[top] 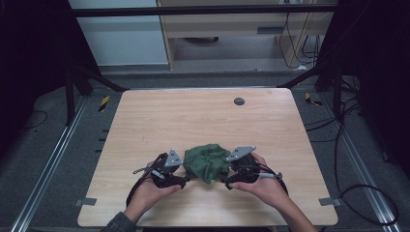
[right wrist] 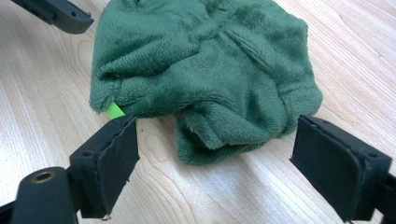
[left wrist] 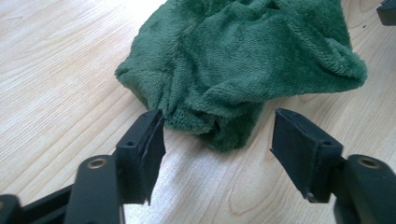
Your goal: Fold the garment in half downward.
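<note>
Green fleece cloth (top: 207, 162) lies crumpled on the wooden table (top: 193, 116), near its front edge, between both tools. The left gripper (left wrist: 218, 135) and right gripper (right wrist: 217, 147) each stand spread wide, a fold of cloth just between their jaws, pinching nothing.

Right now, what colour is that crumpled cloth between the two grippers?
Dark green cloth, clearest in the right gripper view.

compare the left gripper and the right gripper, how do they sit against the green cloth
The left gripper sits at the left side of the green cloth, the right gripper at its right side. A bright green tag peeks from under the cloth by the right gripper's jaw; no tag shows by the left gripper. Both are open, jaws straddling a cloth fold low over the table, neither clamped on it.
</note>
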The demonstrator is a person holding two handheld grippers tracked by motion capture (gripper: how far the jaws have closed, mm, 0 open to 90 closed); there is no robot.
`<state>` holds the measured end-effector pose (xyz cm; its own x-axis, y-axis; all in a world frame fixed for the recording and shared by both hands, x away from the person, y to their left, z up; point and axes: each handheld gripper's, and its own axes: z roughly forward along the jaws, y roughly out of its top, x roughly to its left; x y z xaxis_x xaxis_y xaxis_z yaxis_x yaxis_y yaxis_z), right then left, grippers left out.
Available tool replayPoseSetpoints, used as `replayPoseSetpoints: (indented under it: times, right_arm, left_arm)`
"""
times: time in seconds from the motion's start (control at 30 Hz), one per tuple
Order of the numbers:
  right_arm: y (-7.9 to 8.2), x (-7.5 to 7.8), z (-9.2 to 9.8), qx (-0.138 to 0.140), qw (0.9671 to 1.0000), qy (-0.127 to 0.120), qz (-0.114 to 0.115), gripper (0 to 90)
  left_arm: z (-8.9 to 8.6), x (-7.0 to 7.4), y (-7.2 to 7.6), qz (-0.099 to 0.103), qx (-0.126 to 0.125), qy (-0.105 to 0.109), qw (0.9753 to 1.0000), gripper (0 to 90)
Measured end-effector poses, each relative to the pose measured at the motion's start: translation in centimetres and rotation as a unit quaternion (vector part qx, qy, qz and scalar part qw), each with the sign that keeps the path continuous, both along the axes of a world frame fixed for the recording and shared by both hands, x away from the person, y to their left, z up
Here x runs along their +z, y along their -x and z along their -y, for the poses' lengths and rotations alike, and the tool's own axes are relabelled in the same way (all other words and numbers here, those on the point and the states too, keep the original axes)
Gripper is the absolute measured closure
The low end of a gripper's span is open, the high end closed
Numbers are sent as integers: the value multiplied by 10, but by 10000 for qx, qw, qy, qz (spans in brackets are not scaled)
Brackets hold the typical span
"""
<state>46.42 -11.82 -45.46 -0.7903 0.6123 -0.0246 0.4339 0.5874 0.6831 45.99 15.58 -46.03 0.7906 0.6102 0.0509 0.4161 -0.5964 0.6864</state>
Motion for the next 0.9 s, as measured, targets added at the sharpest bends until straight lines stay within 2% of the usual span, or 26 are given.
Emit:
replayPoseSetpoints:
  times: [0.03, 0.13, 0.17, 0.23, 0.3, 0.4, 0.63, 0.8, 0.9]
  right_arm:
    - [0, 0, 0, 16, 10000, -4, 9, 132]
    - [0, 0, -1, 22, 10000, -10, 4, 120]
    - [0, 0, -1, 31, 10000, -15, 17, 104]
    - [0, 0, -1, 29, 10000, -22, 17, 94]
    - [0, 0, -1, 44, 10000, -29, 67, 70]
    - [0, 1, 0, 38, 9999, -33, 93, 57]
    - [1, 5, 10, -74, 9996, -164, 200, 53]
    - [2, 6, 19, -174, 9994, -172, 230, 57]
    - [3, 7, 30, -301, 9991, -181, 222, 57]
  left_arm:
    - [0, 0, 0, -1, 18, -12, 10000, 285]
    - [1, 0, 0, -14, 25, 4, 10000, 263]
    - [1, 0, 0, -39, 37, 12, 10000, 215]
    - [2, 0, 0, -69, 53, 24, 10000, 191]
    - [3, -1, 0, -116, 69, 37, 9999, 117]
    - [3, 0, 1, -133, 28, 70, 9999, 78]
    - [-3, 3, 4, -105, -42, 148, 9998, 58]
    - [-9, 6, 6, -48, -31, 170, 9998, 56]
    - [-17, 8, 8, 14, -9, 148, 9999, 53]
